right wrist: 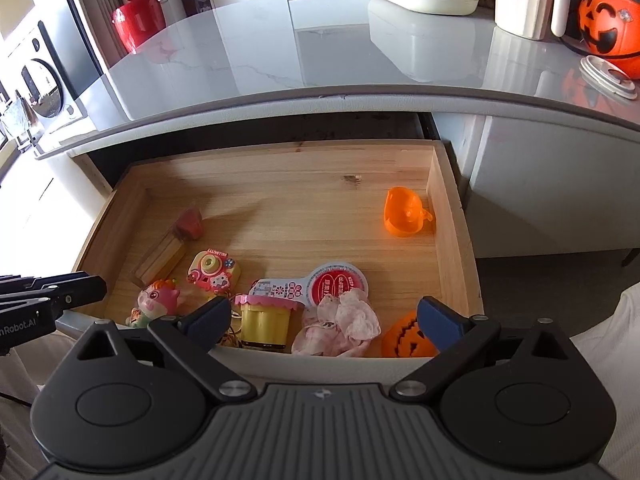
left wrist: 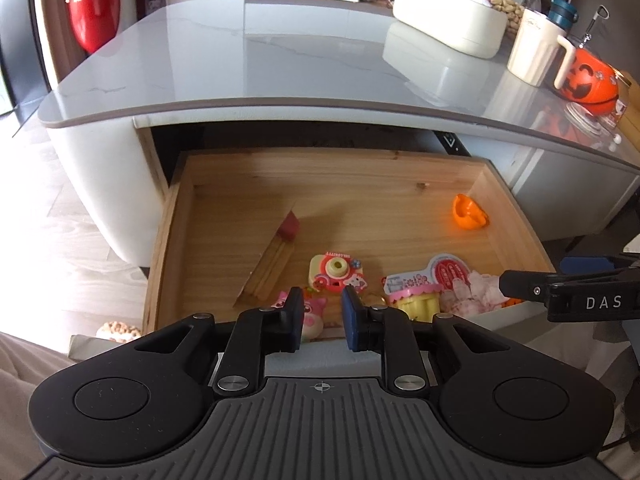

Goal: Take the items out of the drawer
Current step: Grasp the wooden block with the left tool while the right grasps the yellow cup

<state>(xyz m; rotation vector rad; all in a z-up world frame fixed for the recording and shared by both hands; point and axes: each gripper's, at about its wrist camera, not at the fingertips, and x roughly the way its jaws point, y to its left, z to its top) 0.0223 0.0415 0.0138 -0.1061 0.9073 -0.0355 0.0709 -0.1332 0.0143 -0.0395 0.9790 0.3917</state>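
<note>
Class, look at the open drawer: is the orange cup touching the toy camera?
Apart. The right wrist view shows the orange cup near the drawer's right wall and the toy camera far left of it, with bare wood between them.

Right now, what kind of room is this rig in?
Probably a home living area, not a lab. A glossy grey table has an open wooden drawer of toys, such as a toy camera. A pumpkin bucket sits on top, and a red bin stands behind.
</note>
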